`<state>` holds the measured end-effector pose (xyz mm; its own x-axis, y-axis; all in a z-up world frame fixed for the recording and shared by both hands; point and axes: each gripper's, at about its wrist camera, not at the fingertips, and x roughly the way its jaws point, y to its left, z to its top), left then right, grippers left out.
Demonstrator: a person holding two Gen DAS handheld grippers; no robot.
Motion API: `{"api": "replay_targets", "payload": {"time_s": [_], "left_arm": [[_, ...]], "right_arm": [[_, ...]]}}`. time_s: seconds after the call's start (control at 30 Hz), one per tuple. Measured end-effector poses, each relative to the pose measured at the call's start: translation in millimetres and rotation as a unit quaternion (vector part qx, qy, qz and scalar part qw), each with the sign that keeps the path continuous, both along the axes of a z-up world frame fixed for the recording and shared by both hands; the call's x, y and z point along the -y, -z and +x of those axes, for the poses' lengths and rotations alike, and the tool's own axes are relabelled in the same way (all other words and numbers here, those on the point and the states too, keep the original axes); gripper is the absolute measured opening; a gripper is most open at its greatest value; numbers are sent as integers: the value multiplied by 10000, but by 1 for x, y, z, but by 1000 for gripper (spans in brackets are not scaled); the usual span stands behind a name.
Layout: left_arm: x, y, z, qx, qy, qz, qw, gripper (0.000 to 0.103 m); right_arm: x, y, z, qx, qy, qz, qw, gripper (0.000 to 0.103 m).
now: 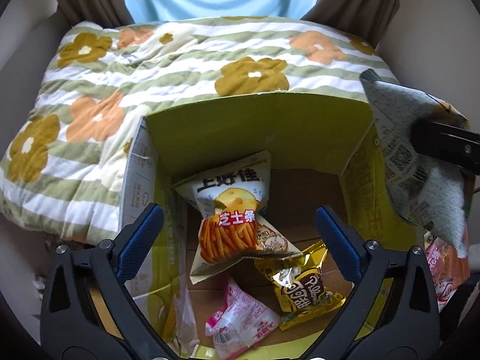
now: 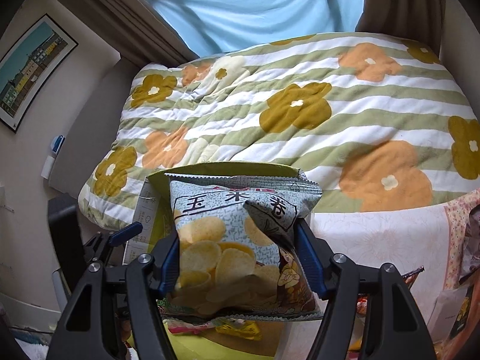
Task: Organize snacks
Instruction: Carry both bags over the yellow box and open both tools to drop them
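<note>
Chip bag (image 2: 240, 252) front in right-wrist view only

The grey chip bag (image 2: 237, 252) hides most of the yellow-green box (image 2: 216, 169) behind it.

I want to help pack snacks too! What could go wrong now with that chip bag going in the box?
The right gripper squeezes the puffy chip bag, so the chips might get crushed. The box sits on a soft quilt, so a bump could tip it. Dropped in, the bag may land on the cheese stick bag.
</note>
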<state>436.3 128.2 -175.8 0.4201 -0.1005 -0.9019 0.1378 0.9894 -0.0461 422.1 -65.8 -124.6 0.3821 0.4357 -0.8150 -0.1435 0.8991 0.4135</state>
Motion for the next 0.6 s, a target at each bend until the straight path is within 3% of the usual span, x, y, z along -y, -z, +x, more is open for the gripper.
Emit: {"api": "replay_targets", "payload": {"time_s": [0.33,0.5,0.53,0.57,0.6], "left_arm": [[-11,-3,-29,-108,-304,-221,9992,101],[-15,-6,-44,-46,-413,-71,9991,101],[-16,-7,-46,-37,-442,-48,9990,101],[-17,-7,-48,-35,-469,-32,9989,101],[-19,-7,-50,-46,-503,-20,9987,101]], "right_arm": [[-22,8,5,149,-451,-467,9978,65],[-25,19,10,85,-445,-475,9978,67],[-25,19,10,124,-422,-470,9979,73],[-25,19,9,192,-388,-474,9979,87],[-25,18,8,261,-360,-478,9979,94]]}}
